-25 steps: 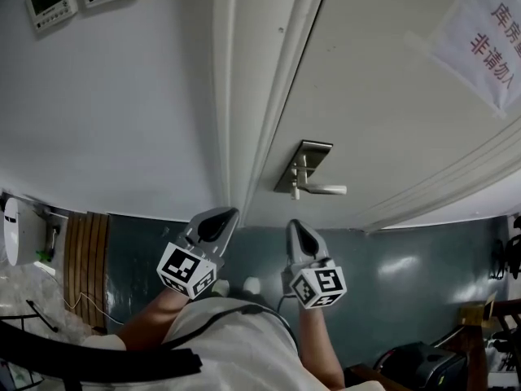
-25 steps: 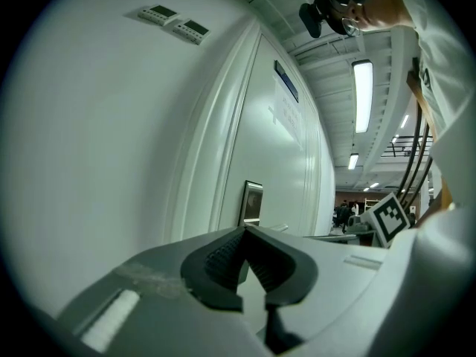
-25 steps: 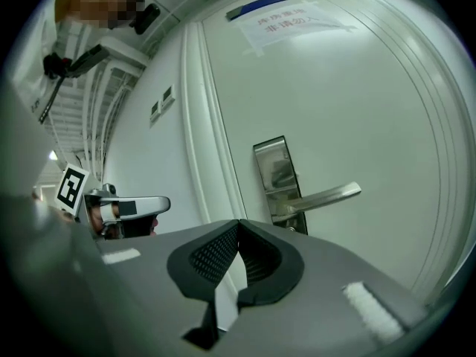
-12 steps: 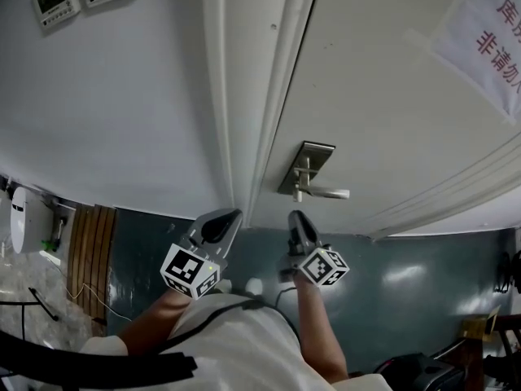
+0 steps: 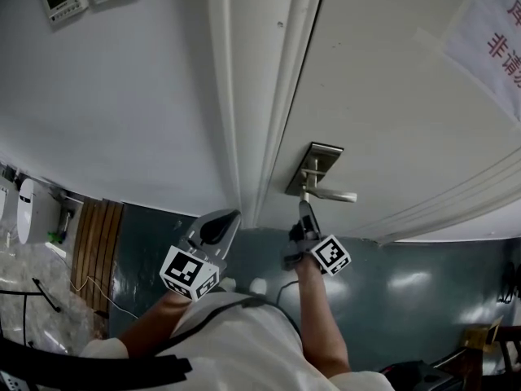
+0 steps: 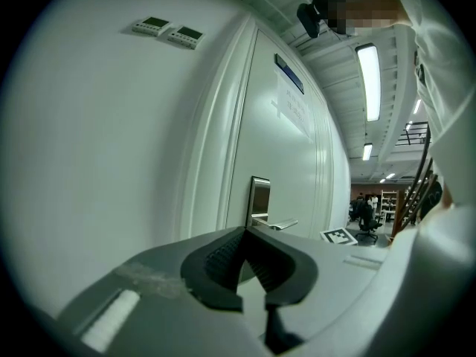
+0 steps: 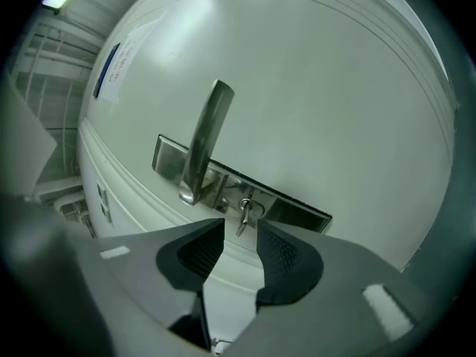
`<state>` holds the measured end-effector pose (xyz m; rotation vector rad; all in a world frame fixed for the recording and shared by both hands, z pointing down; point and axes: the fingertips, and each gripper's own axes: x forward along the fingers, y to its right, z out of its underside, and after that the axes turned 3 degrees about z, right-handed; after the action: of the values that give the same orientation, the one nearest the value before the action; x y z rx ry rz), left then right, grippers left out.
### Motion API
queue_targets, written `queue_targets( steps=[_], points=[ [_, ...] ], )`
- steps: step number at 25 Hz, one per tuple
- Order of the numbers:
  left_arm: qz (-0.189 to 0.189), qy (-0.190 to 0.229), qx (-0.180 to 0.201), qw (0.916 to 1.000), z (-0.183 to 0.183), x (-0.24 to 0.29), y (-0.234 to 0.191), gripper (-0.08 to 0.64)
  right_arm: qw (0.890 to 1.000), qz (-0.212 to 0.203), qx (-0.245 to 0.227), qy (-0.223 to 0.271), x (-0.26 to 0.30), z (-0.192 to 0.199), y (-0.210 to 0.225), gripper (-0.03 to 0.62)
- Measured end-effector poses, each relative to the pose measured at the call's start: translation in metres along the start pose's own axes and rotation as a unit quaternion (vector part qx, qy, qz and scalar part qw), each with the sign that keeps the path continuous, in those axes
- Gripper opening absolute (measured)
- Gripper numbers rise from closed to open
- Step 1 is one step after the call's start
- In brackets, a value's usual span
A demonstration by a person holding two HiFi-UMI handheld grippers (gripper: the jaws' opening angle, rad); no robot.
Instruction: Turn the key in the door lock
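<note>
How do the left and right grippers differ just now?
The right gripper has jaws apart and opening, the key ungripped at their tips; the left gripper has jaws together, empty. The right gripper is near the lock plate; the left gripper hangs back by the door frame. Both carry marker cubes.

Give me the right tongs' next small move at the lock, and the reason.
Probably ease the right tongs straight forward until the key sits between the pads, then close. Their jaws are opening with nothing between them yet, and the key sticks out of the lock plate just ahead of the tips, in line with the gap.
</note>
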<state>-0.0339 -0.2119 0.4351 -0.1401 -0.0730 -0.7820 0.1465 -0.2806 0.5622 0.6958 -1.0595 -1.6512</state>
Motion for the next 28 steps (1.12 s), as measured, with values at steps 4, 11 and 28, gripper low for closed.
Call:
queue_targets(
  steps=[4, 11, 28],
  points=[
    [-0.005, -0.001, 0.002, 1.0, 0.0, -0.003, -0.004, 0.004, 0.999, -0.017, 0.045, 0.006, 0.012, 0.0, 0.003, 0.13],
    [-0.005, 0.0, 0.005, 1.0, -0.002, -0.003, -0.007, 0.003, 1.0, 0.009, 0.0, -0.002, 0.016, 0.001, -0.006, 0.031],
    [0.001, 0.0, 0.013, 0.9999, -0.002, -0.009, -0.003, 0.003, 0.914, 0.125, -0.383, -0.058, 0.017, 0.007, -0.008, 0.041]
  ],
)
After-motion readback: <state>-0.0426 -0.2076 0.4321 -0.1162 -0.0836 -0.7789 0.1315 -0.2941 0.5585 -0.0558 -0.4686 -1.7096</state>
